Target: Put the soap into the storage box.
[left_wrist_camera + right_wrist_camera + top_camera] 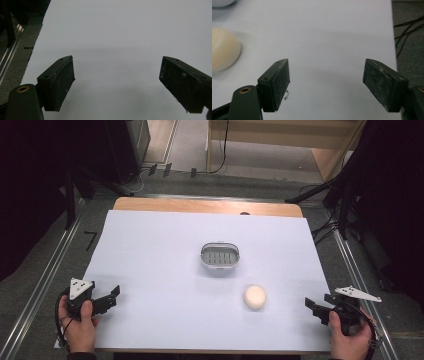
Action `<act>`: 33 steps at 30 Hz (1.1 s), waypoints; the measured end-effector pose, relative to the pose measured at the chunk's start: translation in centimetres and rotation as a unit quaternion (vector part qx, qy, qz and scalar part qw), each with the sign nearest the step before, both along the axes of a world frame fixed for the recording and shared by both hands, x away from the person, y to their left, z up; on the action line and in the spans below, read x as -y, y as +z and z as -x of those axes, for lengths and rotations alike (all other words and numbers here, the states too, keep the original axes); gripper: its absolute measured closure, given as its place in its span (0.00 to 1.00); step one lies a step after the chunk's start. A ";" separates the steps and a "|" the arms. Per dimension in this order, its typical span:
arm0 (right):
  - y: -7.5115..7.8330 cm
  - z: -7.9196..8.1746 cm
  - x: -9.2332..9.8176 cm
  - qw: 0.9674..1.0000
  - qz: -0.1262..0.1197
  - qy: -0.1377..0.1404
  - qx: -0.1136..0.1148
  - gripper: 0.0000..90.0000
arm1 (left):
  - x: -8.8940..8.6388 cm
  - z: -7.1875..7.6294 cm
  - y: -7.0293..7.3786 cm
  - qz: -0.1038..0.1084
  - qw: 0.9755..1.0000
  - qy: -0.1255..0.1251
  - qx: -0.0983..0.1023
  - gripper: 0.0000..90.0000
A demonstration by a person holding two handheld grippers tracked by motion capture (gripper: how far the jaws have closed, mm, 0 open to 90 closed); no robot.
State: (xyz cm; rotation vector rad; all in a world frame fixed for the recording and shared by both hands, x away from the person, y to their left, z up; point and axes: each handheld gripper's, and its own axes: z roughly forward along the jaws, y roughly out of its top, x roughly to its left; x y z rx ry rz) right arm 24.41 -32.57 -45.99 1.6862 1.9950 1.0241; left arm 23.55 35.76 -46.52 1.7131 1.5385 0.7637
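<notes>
Soap bar, pale cream and rounded like a pebble, lies on the white-covered tabletop, ahead and to the left of the right tool, near it but clear of its jaws. In the right gripper view that same bar bulges in at the left edge, smooth and domed. My read: it is light and stiff enough to take a firm pinch, but that glossy curved skin looks slippery, so it could squirt out of a squeeze set too high on the dome. The best hold, I judge, is low across its widest part, pads square to the two sides, pressure kept moderate.

Beyond the bar, farther from the right tool, sits the grey soap dish, oval, with a slotted floor, well apart from the bar. It looks like hard plastic, light, likely to skid if nudged.

The right tool has its jaws spread wide, nothing between them. The left tool waits at the near left of the tabletop, well apart from both things, jaws likewise spread over bare white surface.

What is hard to make out: the bar is cut off by the frame in the right gripper view, so its far side and underside stay hidden. The dish's inside is small in the high view, so whether it is wet or dry I cannot tell.
</notes>
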 end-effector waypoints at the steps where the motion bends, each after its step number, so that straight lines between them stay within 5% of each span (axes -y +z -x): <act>1: 0.1 -0.1 -0.1 1.000 -0.001 0.004 -0.004 0.25 | 0.0 0.0 0.0 0.000 1.000 0.000 0.000 0.15; 13: 1.6 -1.1 -2.2 0.997 0.023 0.064 -0.044 0.23 | 0.0 0.0 0.0 -0.002 1.000 0.000 0.000 0.15; 17: 1.2 -1.6 -3.4 0.993 0.046 0.083 -0.069 0.21 | 0.1 0.0 0.0 -0.002 1.000 0.000 -0.001 0.15; 33: 1.2 -1.9 -6.4 0.987 0.050 0.127 -0.083 0.20 | 0.0 0.0 0.0 -0.001 1.000 0.000 -0.001 0.15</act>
